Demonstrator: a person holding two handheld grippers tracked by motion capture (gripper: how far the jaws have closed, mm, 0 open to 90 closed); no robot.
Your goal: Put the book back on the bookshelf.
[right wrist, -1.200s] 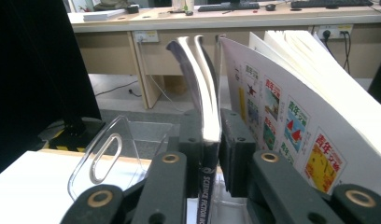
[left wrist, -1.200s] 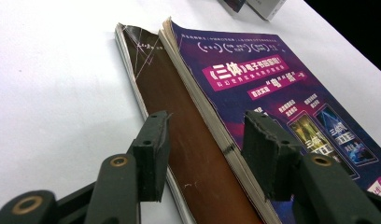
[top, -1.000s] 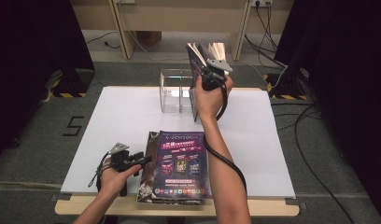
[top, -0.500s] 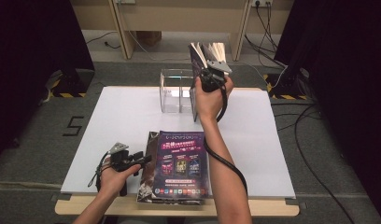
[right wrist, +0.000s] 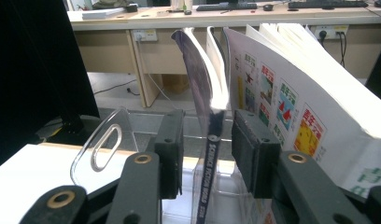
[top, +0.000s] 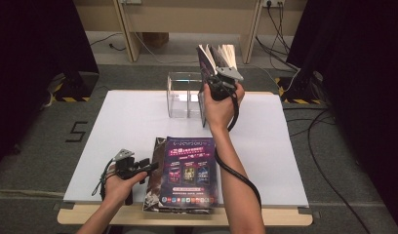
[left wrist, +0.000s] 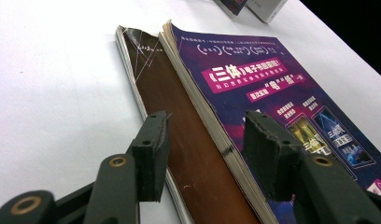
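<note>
Letting go of magazine [right wrist: 208,107] in rack [top: 183,95], right gripper [right wrist: 205,154] jaws just spreading; left gripper [left wrist: 205,154] waiting spread at stack [top: 185,173].

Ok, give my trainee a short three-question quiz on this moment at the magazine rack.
1. True or false: the right gripper clamps the upright magazine.
2. Which edge of the magazine stack does the left gripper face? A) left B) far
3. What colour is the cover under the top purple magazine?

Key:
1. False. Its jaws have just been opening; the spine stands between them unpressed.
2. A.
3. Brown.
</note>
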